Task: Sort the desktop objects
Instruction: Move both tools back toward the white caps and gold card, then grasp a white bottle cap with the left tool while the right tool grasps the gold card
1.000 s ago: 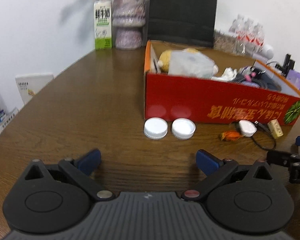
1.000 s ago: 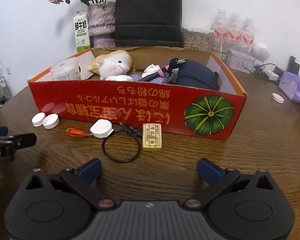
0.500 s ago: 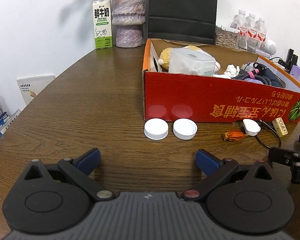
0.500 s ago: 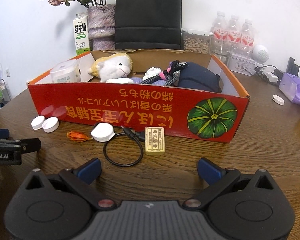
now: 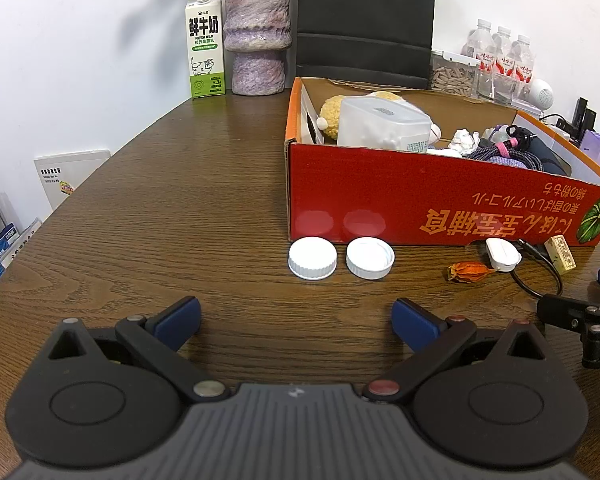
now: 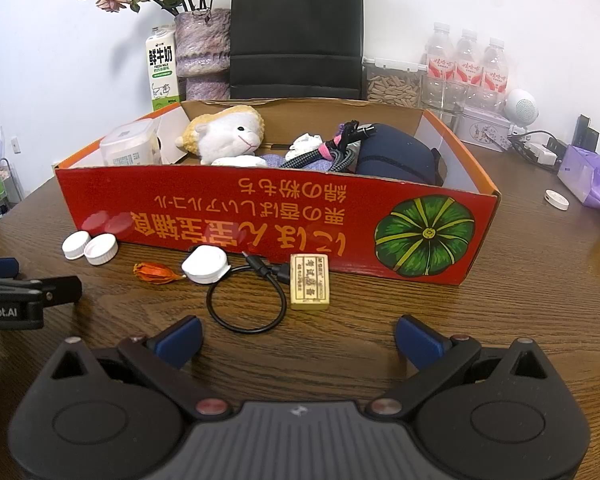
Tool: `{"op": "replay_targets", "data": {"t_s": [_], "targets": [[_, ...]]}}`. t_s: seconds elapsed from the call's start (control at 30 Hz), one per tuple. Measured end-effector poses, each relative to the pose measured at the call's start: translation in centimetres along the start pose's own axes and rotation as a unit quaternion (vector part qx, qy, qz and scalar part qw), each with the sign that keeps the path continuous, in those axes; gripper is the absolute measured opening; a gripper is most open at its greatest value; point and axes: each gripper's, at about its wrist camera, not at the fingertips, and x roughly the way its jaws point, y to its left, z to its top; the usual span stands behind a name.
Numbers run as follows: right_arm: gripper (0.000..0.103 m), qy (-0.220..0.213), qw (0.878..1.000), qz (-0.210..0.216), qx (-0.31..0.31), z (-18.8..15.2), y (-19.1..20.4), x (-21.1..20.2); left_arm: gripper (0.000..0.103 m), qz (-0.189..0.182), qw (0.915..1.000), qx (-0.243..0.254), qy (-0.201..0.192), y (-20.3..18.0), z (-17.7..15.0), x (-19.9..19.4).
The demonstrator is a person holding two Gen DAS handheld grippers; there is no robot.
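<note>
White walls and a black chair back stand behind a dark wooden bench [image 5: 148, 216], on which a red cardboard box [image 6: 260, 216] already holds a plush sheep [image 6: 232, 132], a translucent tub [image 5: 379, 126] and coiled cables; the loose things left to sort lie in a row along the box's near wall. Two white caps [image 5: 311, 258] sit side by side at its left corner; rightward come a dried orange husk [image 6: 156, 273], a white round charger [image 6: 206, 264] with its black cable loop [image 6: 244, 304], then a small yellow block [image 6: 310, 283] with its long axis running toward the box. The left hand-held gripper [image 5: 296, 318] is spread wide and empty, and the caps lie straight ahead of it, just right of its centreline; the right hand-held gripper [image 6: 298, 338] is equally wide and empty, with the block and cable loop straight ahead between its finger lines. By my reading, the left takes the caps and the right the block, each needing only a forward reach.
</note>
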Motion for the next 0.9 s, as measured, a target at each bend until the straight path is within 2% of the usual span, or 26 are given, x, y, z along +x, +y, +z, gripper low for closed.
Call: {"op": "replay_targets", "data": {"t_s": [0.2, 0.33, 0.53, 0.57, 0.63, 0.7, 0.77, 0.87, 0.9], "targets": [[0.103, 0.0, 1.0, 0.0, 0.001, 0.1, -0.1, 0.0, 0.103, -0.005, 1.0, 0.006, 0.0, 0.1, 0.1, 0.1], [0.101, 0.006, 1.0, -0.007, 0.002, 0.7, -0.4, 0.1, 0.103, -0.01, 0.9997, 0.021, 0.013, 0.5, 1.2, 0.5], [0.095, -0.018, 1.0, -0.005, 0.019, 2.3, -1.8, -0.8, 0.103, 0.004, 0.9999, 0.002, -0.01, 2.1, 2.7, 0.4], [0.092, -0.018, 1.0, -0.006, 0.021, 2.5, -2.0, -0.8, 0.103, 0.012, 0.9999, 0.002, -0.008, 2.3, 2.8, 0.6], [0.08, -0.015, 1.0, -0.005, 0.022, 2.7, -2.2, -0.6, 0.099, 0.018, 0.9998, 0.0, -0.006, 2.6, 3.0, 0.8], [0.069, -0.005, 1.0, 0.001, 0.027, 2.8, -2.4, -0.2, 0.091, 0.013, 0.9999, -0.005, -0.004, 2.8, 3.0, 0.9], [0.061, 0.002, 0.999, 0.007, 0.032, 2.8, -2.5, 0.2, 0.086, 0.009, 0.9999, -0.006, -0.002, 2.8, 3.0, 1.1], [0.047, 0.006, 0.999, 0.013, 0.037, 2.7, -2.4, 0.5, 0.085, 0.0, 1.0, -0.006, -0.001, 2.7, 2.9, 1.2], [0.045, 0.007, 0.999, 0.016, 0.04, 2.7, -2.5, 0.5, 0.085, -0.004, 1.0, -0.007, -0.001, 2.7, 2.9, 1.3]]}}
